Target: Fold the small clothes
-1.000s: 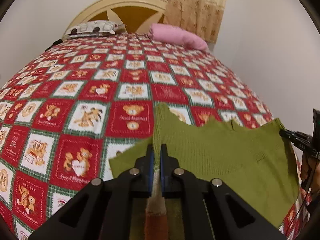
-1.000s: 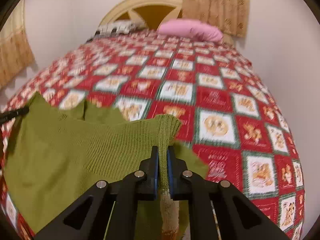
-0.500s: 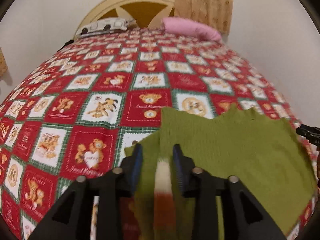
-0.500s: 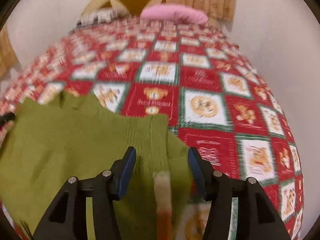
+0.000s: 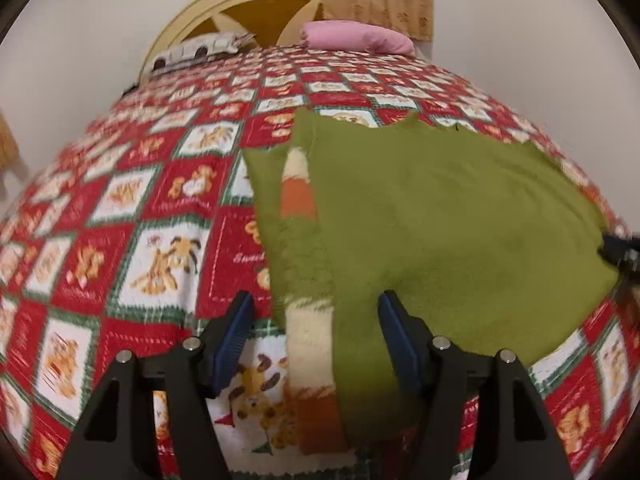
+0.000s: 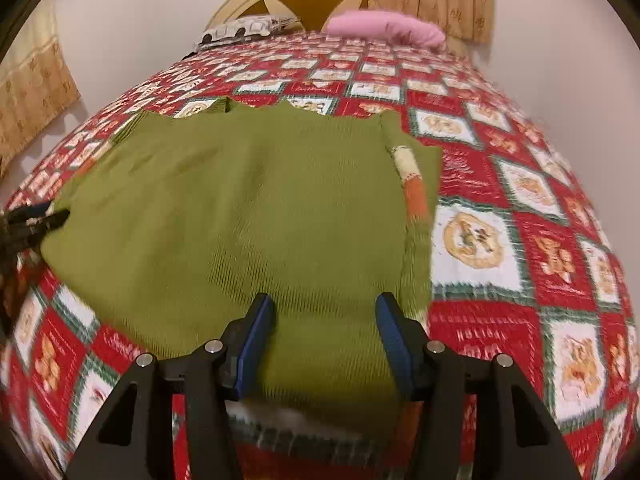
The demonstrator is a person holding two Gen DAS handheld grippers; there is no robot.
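Sweater point(image 5: 440, 216) lies flat on the bedspread point(image 5: 132, 216), long axis running six to twelve o'clock, between the spread, empty left gripper point(image 5: 314, 340) and right gripper point(image 6: 324, 340), both equally near; left jaws just opened.

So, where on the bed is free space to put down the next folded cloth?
The quilt is bare left of the green sweater, and also between the sweater and the pink pillow. In the right view, the quilt right of the sweater is bare too. The near middle is crowded: the sweater and both open grippers.
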